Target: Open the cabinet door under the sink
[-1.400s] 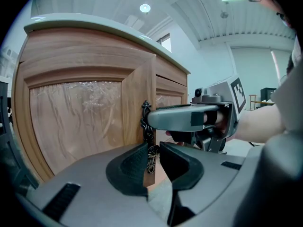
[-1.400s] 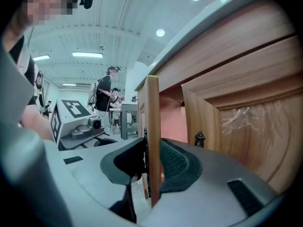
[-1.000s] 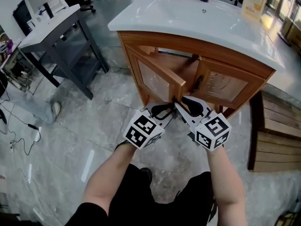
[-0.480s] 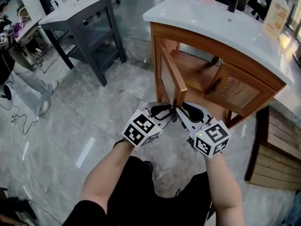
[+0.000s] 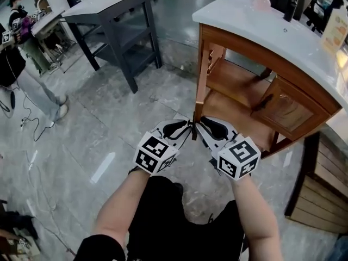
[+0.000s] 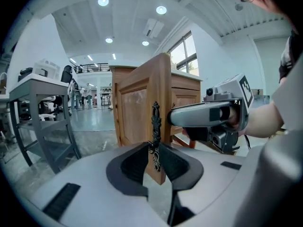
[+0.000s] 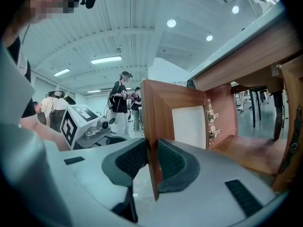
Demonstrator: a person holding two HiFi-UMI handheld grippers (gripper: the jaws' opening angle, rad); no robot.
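Left tongs (image 6: pixel 155 151), jaws just closing, pinch the ornate black metal handle (image 6: pixel 155 119). Brown wooden cabinet door (image 6: pixel 135 108) stands wide open under the white sink top (image 5: pixel 255 20). Right tongs (image 7: pixel 151 159), jaws also just closing, pinch the door's free edge.

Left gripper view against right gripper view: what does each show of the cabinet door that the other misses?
Only the left: the cabinet door from outside, with its dark handle gripped by the left tongs. Only the right: its inner face with hinges; the right tongs clamp its edge. Both: the door standing open, and tongs that have just been closing.
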